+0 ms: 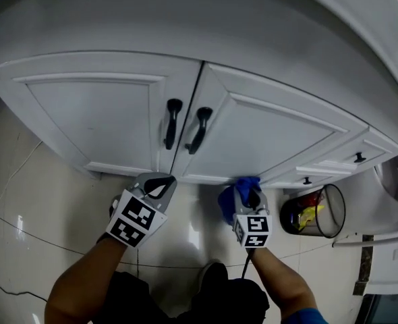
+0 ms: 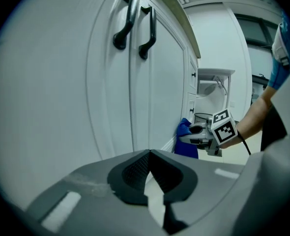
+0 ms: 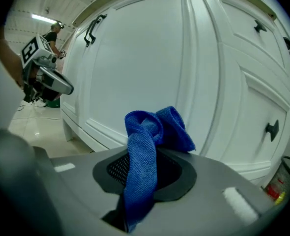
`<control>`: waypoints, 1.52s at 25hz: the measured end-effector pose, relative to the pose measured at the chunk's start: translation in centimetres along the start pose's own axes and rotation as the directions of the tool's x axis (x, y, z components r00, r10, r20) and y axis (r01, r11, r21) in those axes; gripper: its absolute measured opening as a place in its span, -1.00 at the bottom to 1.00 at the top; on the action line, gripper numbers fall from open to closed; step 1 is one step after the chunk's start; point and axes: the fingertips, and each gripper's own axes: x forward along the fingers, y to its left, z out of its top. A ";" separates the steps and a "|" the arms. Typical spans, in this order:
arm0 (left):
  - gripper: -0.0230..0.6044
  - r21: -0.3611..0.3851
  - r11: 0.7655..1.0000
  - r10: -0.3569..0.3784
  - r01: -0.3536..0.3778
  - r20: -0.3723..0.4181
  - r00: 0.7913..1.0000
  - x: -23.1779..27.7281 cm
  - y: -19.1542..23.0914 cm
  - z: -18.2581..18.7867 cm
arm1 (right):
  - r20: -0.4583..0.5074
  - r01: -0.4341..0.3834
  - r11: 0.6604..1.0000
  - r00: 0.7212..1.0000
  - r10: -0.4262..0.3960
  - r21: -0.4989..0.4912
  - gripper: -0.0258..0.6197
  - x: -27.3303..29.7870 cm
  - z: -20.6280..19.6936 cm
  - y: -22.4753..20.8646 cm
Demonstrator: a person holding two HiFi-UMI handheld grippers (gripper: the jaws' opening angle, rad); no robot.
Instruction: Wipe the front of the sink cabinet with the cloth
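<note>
While pinched mid-length in the right gripper (image 3: 144, 173), cloth (image 3: 152, 129): apparently soft, light, limp, best gripped bunched. Left gripper (image 2: 150, 173): clenched, empty.

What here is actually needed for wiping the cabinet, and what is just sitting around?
In the job:
- blue cloth, pinched in the right claw
- white cabinet front, close by the cloth

Just about:
- left claw, shut on nothing, idle near the doors
- bin with red and yellow rubbish, on the floor below the drawers
</note>
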 end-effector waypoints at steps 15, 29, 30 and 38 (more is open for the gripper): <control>-0.91 -0.125 0.983 0.132 -0.132 -0.006 0.991 -10.0 7.6 -3.5 | 0.025 -0.391 0.893 0.913 0.406 -0.222 -0.61 3.4 6.8 19.5; -0.91 -0.216 0.948 0.239 -0.233 0.000 0.971 -19.7 12.1 -8.1 | 0.013 -0.560 0.733 0.791 0.611 -0.386 -0.61 5.6 11.5 36.2; -0.91 -0.221 0.945 0.248 -0.241 0.002 0.969 -20.4 12.3 -8.4 | 0.016 -0.565 0.721 0.783 0.622 -0.400 -0.61 5.8 11.9 37.5; -0.91 -0.271 0.921 0.299 -0.279 0.034 0.954 -24.8 13.8 -9.8 | 0.038 -0.582 0.635 0.721 0.691 -0.509 -0.61 7.5 14.5 46.6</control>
